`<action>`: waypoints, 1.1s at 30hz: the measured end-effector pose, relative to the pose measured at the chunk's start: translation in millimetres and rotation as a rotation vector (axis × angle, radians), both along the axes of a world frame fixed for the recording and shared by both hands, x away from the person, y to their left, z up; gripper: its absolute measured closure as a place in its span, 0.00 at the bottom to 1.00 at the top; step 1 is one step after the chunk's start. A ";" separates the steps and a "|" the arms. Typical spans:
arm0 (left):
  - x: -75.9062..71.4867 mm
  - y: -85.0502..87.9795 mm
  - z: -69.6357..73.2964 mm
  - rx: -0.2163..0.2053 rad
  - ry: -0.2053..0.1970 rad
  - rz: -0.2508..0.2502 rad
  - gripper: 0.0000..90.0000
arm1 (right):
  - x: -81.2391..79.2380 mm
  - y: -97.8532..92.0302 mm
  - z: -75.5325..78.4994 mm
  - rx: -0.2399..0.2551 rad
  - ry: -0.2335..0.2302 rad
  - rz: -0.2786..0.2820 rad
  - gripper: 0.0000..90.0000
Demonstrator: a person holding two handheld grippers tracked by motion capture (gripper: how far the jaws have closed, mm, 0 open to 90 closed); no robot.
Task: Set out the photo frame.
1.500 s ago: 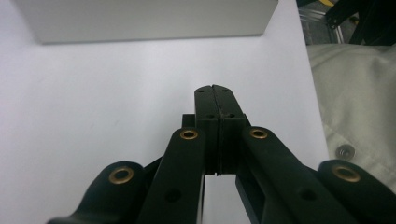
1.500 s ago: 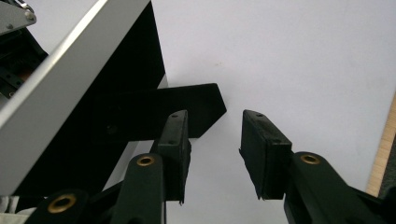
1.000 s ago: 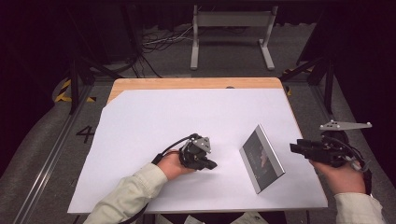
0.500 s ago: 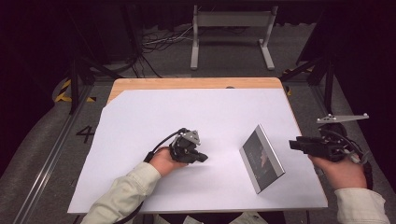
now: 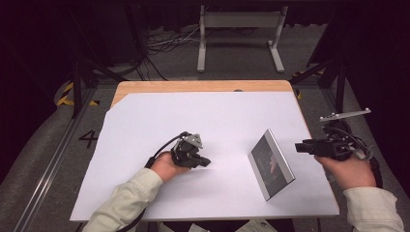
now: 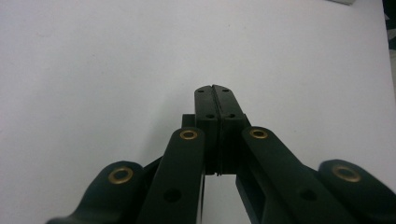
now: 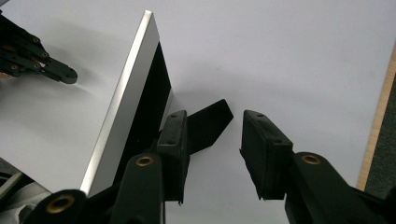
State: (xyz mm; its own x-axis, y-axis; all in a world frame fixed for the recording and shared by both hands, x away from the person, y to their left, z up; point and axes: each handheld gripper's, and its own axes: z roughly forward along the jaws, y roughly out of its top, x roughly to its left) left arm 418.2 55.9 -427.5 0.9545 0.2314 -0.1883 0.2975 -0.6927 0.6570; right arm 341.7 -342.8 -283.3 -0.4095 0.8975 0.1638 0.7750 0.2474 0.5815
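A silver-edged picture frame (image 5: 270,164) with a dark front stands tilted on the white table (image 5: 193,116), right of the middle. In the right gripper view its silver edge (image 7: 126,93) rises at the left, and its black back leg (image 7: 212,123) props it up. My right gripper (image 5: 299,146) hovers just right of the frame, behind its back, with the jaws apart and nothing pressed between them (image 7: 215,116). My left gripper (image 5: 207,162) rests low on the table left of the frame, its jaws together on nothing (image 6: 213,88). That left gripper (image 7: 60,72) also appears beyond the frame in the right gripper view.
The white sheet ends at a wooden strip (image 5: 203,86) along the far side and at the right edge (image 7: 378,130). Beyond the table stand a grey metal rack (image 5: 239,34) and cables on the dark floor. A dark floor gap lies right of the table.
My left gripper has slid a little left and away from the frame. The right gripper has lifted slightly beside the frame. The frame has not moved.
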 end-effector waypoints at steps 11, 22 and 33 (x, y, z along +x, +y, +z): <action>0.7 2.0 -0.4 0.002 0.010 0.008 1.00 | 7.6 5.9 6.3 -0.018 0.067 -0.013 0.68; 0.9 2.5 -0.4 0.006 0.013 0.010 1.00 | 12.2 15.7 11.1 -0.033 0.117 -0.015 0.68; 2.7 3.3 -1.8 0.008 0.015 0.018 1.00 | 12.5 26.9 15.1 -0.052 0.146 -0.003 0.68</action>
State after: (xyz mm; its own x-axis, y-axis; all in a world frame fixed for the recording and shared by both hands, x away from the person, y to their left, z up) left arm 420.8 59.2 -429.2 0.9471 0.2503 -0.2007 0.3200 -0.6922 0.6469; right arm 354.2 -315.9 -268.2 -0.3818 0.9076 0.1747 0.8511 0.2716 0.4492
